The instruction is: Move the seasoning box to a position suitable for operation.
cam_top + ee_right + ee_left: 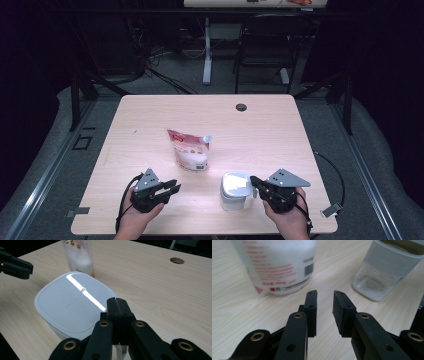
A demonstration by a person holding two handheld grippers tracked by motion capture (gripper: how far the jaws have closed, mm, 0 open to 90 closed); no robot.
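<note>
A white pouch (190, 150) with red print and a spout stands near the table's middle; in the left gripper view its printed base (277, 265) is close ahead. A clear jar (235, 192) with a white square lid stands at the front, right of centre. My left gripper (172, 190) hovers low at the front left, open with a narrow gap (324, 293) and nothing between the pads. My right gripper (254, 181) is shut, its tips (117, 300) at the right edge of the jar's lid (72, 305). A thin white strip shows under the jaws; whether it is gripped is unclear.
The light wooden table (250, 135) has a round cable hole (241, 107) near its far edge. Beyond it stand a dark chair (270, 45) and a white desk leg (207, 50) on the dim floor. Cables trail from both grippers over the front edge.
</note>
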